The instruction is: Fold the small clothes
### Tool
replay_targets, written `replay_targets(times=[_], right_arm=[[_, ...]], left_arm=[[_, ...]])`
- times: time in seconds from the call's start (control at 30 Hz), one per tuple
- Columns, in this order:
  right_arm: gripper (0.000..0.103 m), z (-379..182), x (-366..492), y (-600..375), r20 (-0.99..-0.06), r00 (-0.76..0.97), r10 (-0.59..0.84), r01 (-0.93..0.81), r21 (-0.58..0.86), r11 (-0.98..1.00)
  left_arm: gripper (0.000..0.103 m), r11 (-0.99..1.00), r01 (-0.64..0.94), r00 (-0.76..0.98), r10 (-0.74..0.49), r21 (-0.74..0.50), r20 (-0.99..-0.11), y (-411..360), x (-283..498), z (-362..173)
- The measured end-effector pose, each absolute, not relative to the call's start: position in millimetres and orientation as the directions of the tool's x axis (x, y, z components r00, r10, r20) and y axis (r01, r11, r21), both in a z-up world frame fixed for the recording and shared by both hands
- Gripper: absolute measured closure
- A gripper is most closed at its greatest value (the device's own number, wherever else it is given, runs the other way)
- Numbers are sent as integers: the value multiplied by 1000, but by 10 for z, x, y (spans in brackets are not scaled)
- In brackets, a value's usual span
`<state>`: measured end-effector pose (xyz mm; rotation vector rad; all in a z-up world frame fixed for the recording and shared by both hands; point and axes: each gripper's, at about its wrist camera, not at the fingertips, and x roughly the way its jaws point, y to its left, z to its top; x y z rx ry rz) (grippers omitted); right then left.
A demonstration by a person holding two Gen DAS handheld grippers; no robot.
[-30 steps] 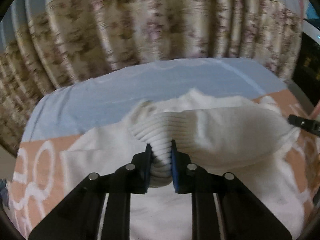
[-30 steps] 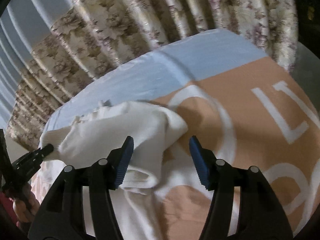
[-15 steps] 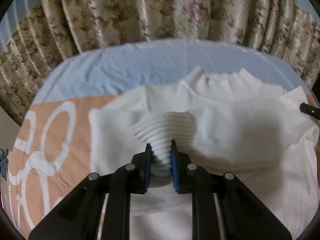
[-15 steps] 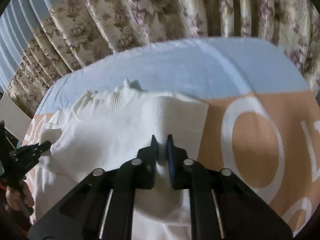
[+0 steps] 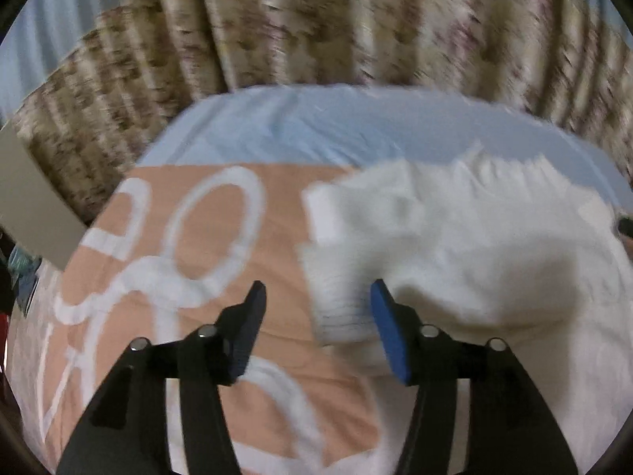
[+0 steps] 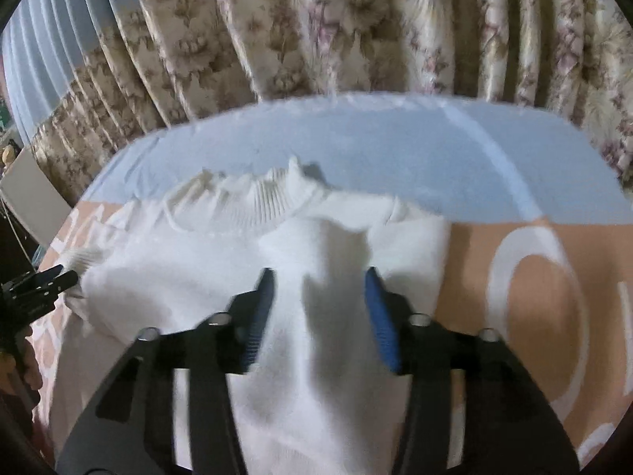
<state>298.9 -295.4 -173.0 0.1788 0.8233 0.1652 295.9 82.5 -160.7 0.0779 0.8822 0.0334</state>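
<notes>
A small white knit sweater [image 5: 474, 245] lies on the bed cover, its ribbed collar [image 6: 253, 198] toward the curtain and both sleeves folded in across the body. My left gripper [image 5: 316, 316] is open; the ribbed sleeve cuff [image 5: 336, 301] lies loose between its jaws, close to the right blue pad. My right gripper [image 6: 318, 304] is open over the sweater, with a raised fold of white cloth [image 6: 320, 261] between its jaws. The left gripper's tip [image 6: 51, 281] shows at the left of the right wrist view. The left wrist view is blurred.
The bed cover [image 5: 190, 237] is peach with white ring patterns, with a light blue band [image 6: 395, 146] at the far side. Floral curtains [image 6: 316, 27] hang behind the bed. A grey panel [image 5: 27, 206] stands at the far left edge.
Both grippers have opened and let go of the sleeves they held half a second ago. The left gripper has swung left, so the sweater now sits to its right.
</notes>
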Motion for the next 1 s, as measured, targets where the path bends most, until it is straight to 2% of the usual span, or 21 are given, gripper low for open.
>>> replay_targets(times=[0.1, 0.2, 0.27, 0.33, 0.43, 0.5, 0.57, 0.6, 0.67, 0.73, 0.8, 0.87, 0.93, 1.0], right_arm=[[42, -1562, 2856, -3111, -689, 694, 209, -56, 238, 970], [42, -1544, 2770, -3165, -708, 675, 208, -52, 236, 970], [42, -1592, 2721, -3102, -725, 654, 215, -72, 224, 972], [42, -1649, 2704, -2989, -736, 635, 235, -101, 222, 970], [54, -1756, 2687, -2768, -746, 618, 248, -152, 196, 969], [57, -1834, 2696, -2659, -765, 605, 221, -181, 138, 974], [69, -1939, 2687, -2664, -787, 590, 178, -185, 83, 979], [72, -1986, 2674, -2737, -794, 585, 165, -180, 72, 981], [83, -2014, 2647, -2910, -791, 584, 181, -162, 105, 981], [93, -2011, 2632, -3017, -793, 583, 177, -148, 111, 983], [86, -1950, 2641, -3115, -782, 579, 230, -138, 184, 973], [59, -1860, 2677, -3169, -754, 606, 255, -127, 224, 966], [53, -1762, 2781, -3195, -736, 639, 224, -102, 208, 973], [53, -1725, 2978, -3193, -739, 650, 179, -73, 174, 982]], left_arm=[[32, 999, -11, 649, 42, 46, -760, 932, 2958, -1424], [30, 995, 57, 643, 21, 75, -766, 741, 3020, -1368], [24, 988, 122, 629, -4, 94, -777, 502, 3097, -1398], [24, 977, 192, 599, -40, 95, -800, 243, 3171, -1508], [24, 957, 260, 556, -39, 130, -830, -95, 3293, -1744], [23, 948, 280, 540, -26, 150, -842, -194, 3312, -1855], [22, 943, 281, 552, -4, 181, -834, -219, 3281, -1912], [20, 944, 281, 552, -9, 175, -834, -198, 3265, -1915], [15, 951, 265, 543, -14, 156, -840, -112, 3253, -1931], [14, 957, 252, 538, -15, 144, -843, -16, 3237, -1927], [14, 960, 240, 542, -9, 144, -840, 20, 3230, -1890], [14, 961, 230, 555, 2, 156, -832, 8, 3247, -1855], [14, 963, 222, 557, 5, 155, -831, -14, 3281, -1835], [14, 966, 219, 557, -8, 137, -831, -29, 3345, -1827]])
